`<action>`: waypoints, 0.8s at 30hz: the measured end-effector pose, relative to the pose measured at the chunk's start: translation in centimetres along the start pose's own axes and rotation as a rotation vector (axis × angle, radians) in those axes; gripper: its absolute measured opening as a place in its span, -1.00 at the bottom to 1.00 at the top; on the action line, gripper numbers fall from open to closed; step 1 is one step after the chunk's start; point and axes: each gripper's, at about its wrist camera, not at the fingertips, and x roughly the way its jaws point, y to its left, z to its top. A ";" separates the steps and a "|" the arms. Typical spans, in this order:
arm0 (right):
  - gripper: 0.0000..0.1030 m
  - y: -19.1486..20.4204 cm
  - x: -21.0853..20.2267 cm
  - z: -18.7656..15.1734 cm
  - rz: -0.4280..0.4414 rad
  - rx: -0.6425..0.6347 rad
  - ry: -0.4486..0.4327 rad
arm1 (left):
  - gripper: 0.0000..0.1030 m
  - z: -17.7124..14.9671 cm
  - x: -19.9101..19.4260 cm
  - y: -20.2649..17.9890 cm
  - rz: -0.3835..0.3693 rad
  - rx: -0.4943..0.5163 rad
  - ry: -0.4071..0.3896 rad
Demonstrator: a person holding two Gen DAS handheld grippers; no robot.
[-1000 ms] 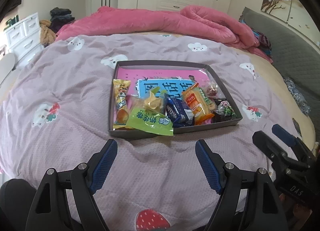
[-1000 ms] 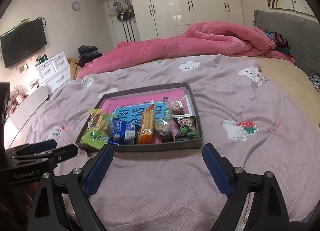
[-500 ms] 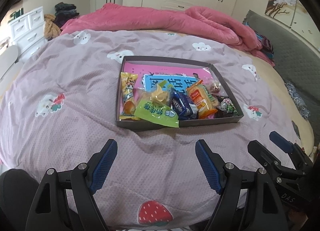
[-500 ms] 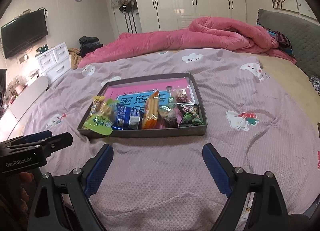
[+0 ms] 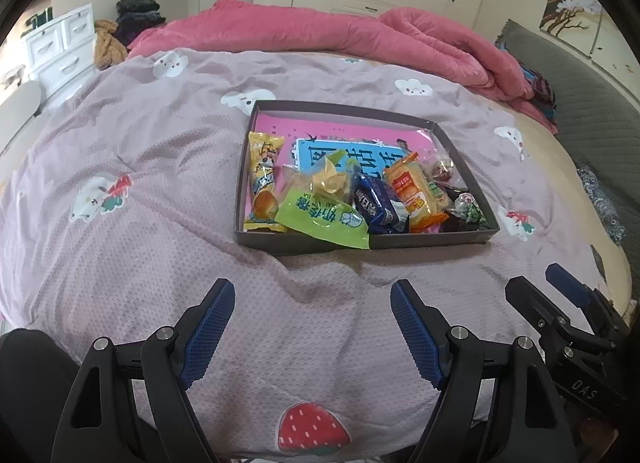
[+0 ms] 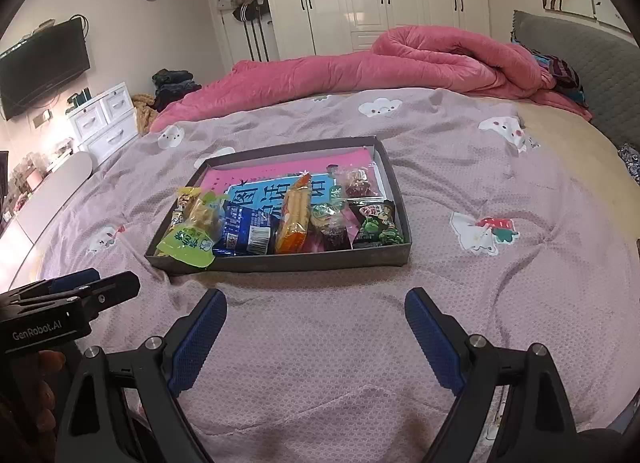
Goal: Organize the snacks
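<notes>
The jaws of both grippers stand wide apart with nothing between them: the left gripper (image 5: 312, 327) and the right gripper (image 6: 316, 337) hover side by side over a mauve bedspread (image 5: 120, 247) printed with cartoon animals, near the bed's front edge and apart from the snacks. The snacks lie bunched along the near wall of a shallow dark tray (image 5: 472, 237) that sits in the middle of the bed, ahead of both grippers; its far half shows only a pink and blue printed sheet. From the left wrist view, a long yellow packet (image 5: 262, 179) lies against the tray's left wall, its long axis running front to back. Beside it, a green pouch (image 5: 324, 219) droops over the tray's front rim, with a dark blue packet (image 5: 374, 201) and an orange biscuit pack (image 5: 414, 191) to its right, the orange one angled front to back and leaning on its neighbours. Small wrapped sweets (image 5: 468, 209) fill the near right corner. All look light, crinkly and slippery, and the biscuits probably crush easily, so a gentle pinch across a packet's narrow width, or on a flat sealed end, seems wisest.
</notes>
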 end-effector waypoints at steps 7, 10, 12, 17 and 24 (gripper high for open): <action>0.76 -0.1 0.3 0.1 -0.009 0.001 -0.002 | 0.58 0.0 0.3 0.0 0.008 -0.002 0.008; 0.76 -0.3 0.4 0.1 -0.013 0.008 0.002 | 0.58 0.0 0.4 0.0 0.016 0.004 0.008; 0.76 -0.3 0.4 0.1 -0.022 0.005 0.001 | 0.58 -0.1 0.4 -0.1 0.023 0.007 0.009; 0.76 -0.2 0.3 0.1 -0.022 -0.001 0.000 | 0.58 -0.1 0.3 -0.2 0.025 0.008 0.004; 0.76 -0.3 0.3 0.1 -0.021 -0.004 0.002 | 0.58 -0.1 0.3 -0.1 0.028 0.008 0.010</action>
